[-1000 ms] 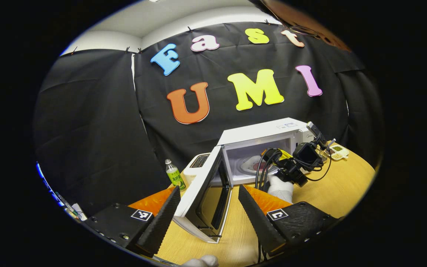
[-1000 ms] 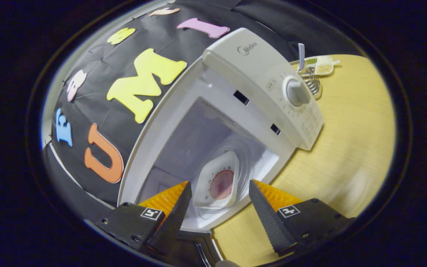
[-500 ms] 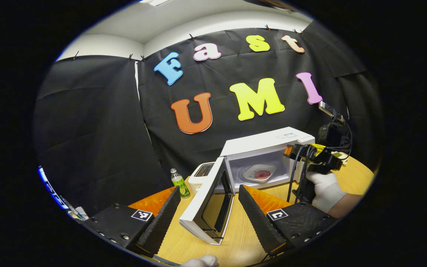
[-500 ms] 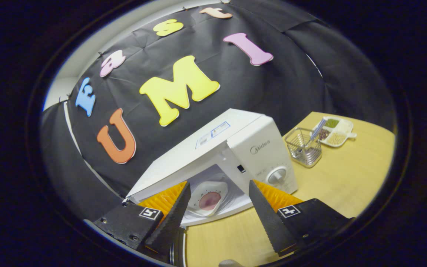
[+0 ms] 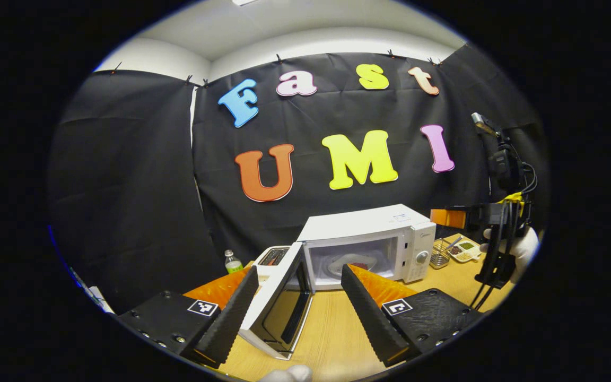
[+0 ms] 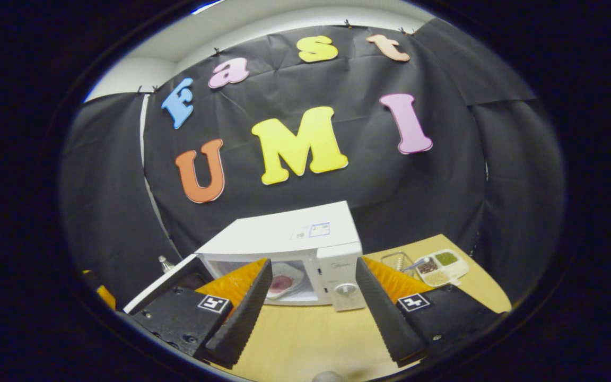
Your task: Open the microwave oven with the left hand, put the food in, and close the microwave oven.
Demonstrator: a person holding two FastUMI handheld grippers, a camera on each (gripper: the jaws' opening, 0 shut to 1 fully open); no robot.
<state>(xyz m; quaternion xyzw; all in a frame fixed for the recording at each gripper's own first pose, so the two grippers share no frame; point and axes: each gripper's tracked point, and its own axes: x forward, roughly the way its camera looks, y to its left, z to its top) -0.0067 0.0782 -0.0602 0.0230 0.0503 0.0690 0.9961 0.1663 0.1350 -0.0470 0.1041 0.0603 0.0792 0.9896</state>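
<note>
1. Left gripper view, nearest: the left gripper [image 5: 297, 313] has its jaws spread wide with nothing between them, above the table [image 5: 337, 329]; part of a gloved hand [image 5: 287, 374] shows at the bottom edge
2. Left gripper view, next: the door [image 5: 279, 302] of the microwave [image 5: 369, 244] stands swung open toward the camera, hinged on the oven's left side, its free edge lying between the two fingers as seen from here
3. Left gripper view, middle ground: the plate [image 5: 350, 262] of food sits inside the open cavity; left of the oven stand a toaster [image 5: 271, 257] and a bottle [image 5: 233, 261]
4. Left gripper view, right side: the right gripper [image 5: 451, 218] is held high, well clear of the oven, by a gloved hand [image 5: 523, 246] with cables hanging below it; how far its jaws are open cannot be told from this angle
5. Right gripper view, nearest: the right gripper [image 6: 311, 310] has its jaws wide apart and grips nothing, above the table [image 6: 311, 339]
6. Right gripper view, beyond: the microwave [image 6: 289, 244] faces the camera with the door [image 6: 162, 284] open at left and the plate [image 6: 281, 284] inside
7. Right gripper view, farthest: right of the oven lie a wire basket [image 6: 398, 261] and a divided tray [image 6: 441, 265], just beside each other
</note>
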